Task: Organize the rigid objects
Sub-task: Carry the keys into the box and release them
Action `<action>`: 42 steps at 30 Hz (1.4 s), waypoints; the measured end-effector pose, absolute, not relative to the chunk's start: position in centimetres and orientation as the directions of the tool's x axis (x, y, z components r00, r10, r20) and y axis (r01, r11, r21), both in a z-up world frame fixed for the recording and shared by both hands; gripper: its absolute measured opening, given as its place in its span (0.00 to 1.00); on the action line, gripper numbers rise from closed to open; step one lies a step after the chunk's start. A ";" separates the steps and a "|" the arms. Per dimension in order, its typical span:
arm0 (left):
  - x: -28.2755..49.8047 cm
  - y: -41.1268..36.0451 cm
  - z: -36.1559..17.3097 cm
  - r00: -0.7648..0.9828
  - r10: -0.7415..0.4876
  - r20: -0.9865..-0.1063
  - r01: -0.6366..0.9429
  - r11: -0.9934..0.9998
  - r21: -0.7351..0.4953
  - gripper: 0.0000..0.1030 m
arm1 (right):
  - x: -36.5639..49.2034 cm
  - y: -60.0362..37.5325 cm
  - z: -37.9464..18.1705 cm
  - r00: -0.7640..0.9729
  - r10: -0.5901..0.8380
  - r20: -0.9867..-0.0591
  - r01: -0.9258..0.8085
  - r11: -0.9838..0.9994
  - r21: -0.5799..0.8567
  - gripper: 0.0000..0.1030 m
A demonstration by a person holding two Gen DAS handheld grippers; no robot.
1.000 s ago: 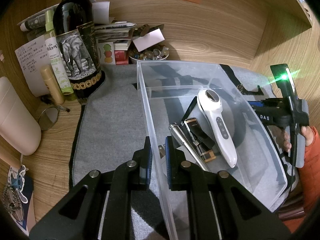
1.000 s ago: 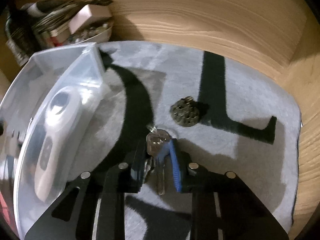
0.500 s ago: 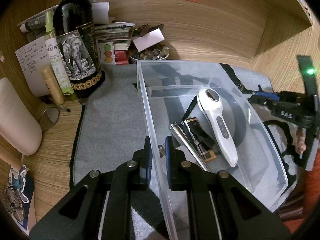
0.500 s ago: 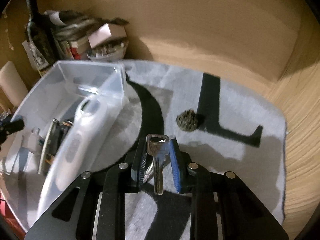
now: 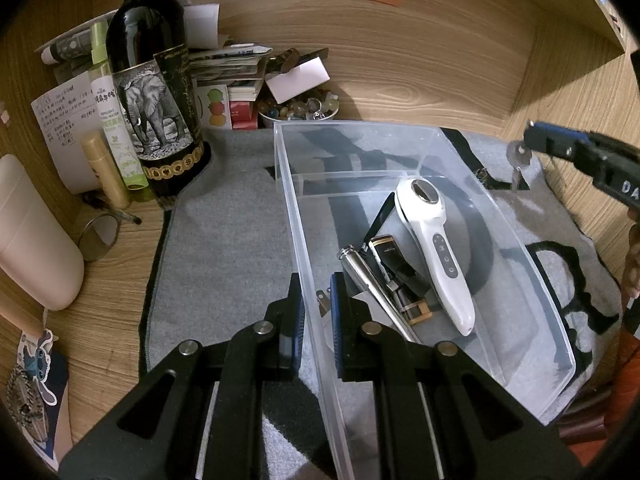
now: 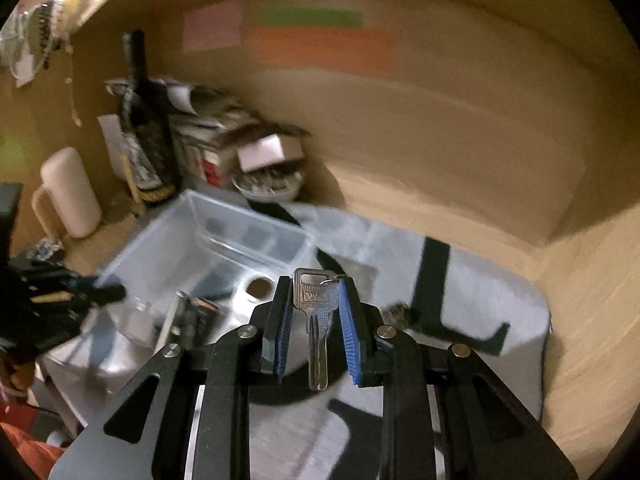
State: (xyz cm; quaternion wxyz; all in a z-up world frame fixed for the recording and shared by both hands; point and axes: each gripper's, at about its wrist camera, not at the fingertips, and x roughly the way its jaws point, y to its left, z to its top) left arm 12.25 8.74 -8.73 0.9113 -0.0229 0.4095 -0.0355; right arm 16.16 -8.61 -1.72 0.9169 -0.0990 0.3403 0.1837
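Left wrist view: left hand-held gripper (image 5: 316,312) clenched on the near left wall of the clear plastic bin (image 5: 400,136), one pad outside, one inside. Bin sits on a grey mat (image 5: 224,240) over the wooden surface (image 5: 116,280). Inside the bin: white handheld device (image 5: 436,240), silver metal tube (image 5: 372,284) and a black-and-gold item (image 5: 396,268), all lying flat, touching each other. Dark bottle with elephant label (image 5: 152,92) stands left of the bin, off the mat's far corner. Right hand-held gripper (image 5: 536,140) is in the air to the right of the bin, key (image 5: 518,160) hanging from its tip. Right wrist view, blurred: right hand-held gripper (image 6: 314,308) grasping a silver key (image 6: 316,320) by its head, blade pointing back toward the camera; bin (image 6: 224,216) lies below and to the left.
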 end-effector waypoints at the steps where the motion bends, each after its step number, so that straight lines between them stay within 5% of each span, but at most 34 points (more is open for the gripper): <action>1: 12.2 8.7 -8.7 0.662 -0.084 -0.745 0.046 0.996 -0.072 0.10 | 16.2 -8.2 -1.6 0.702 0.279 -0.655 -0.415 0.908 -0.059 0.20; 12: 12.2 8.8 -8.6 0.663 -0.090 -0.744 0.049 0.996 -0.077 0.10 | 15.5 -3.3 -1.4 0.665 0.369 -0.649 -0.534 0.843 -0.068 0.20; 32: 12.4 8.7 -8.6 0.662 -0.092 -0.744 0.049 0.996 -0.080 0.10 | 17.1 0.3 -7.2 0.486 0.337 -0.807 -0.612 0.790 -0.038 0.19; 42: 12.3 8.8 -8.6 0.662 -0.093 -0.744 0.048 0.995 -0.082 0.10 | 16.9 -2.1 -4.6 0.595 0.320 -0.738 -0.540 0.839 -0.071 0.78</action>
